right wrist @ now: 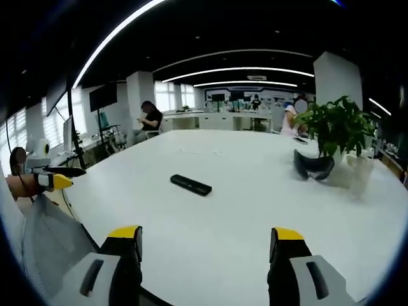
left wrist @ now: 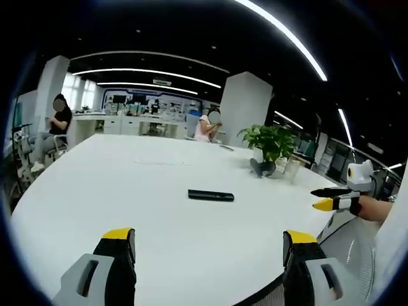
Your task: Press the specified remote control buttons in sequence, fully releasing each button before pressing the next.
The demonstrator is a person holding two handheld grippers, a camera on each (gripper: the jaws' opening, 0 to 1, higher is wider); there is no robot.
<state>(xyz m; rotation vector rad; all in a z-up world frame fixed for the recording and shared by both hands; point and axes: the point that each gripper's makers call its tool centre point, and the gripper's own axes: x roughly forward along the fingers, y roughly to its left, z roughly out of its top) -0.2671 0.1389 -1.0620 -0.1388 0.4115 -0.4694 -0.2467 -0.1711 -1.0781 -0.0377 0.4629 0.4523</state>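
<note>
We note both grippers held above the near edge of the white worktop (left wrist: 159, 172), each with jaws spread wide and nothing between them. The left gripper (left wrist: 209, 245) faces the black remote control (left wrist: 211, 196), which lies flat on the worktop ahead of its jaws, well apart from them. From the right gripper (right wrist: 204, 242), the remote control (right wrist: 190, 185) lies ahead, slightly left of centre. A potted plant (right wrist: 336, 131) stands farther off, ahead right.

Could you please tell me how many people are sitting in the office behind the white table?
2. One person in a dark top sits beyond the table's far left end; another in a light top sits behind its far edge, near the pillar. Others may be hidden.
</note>
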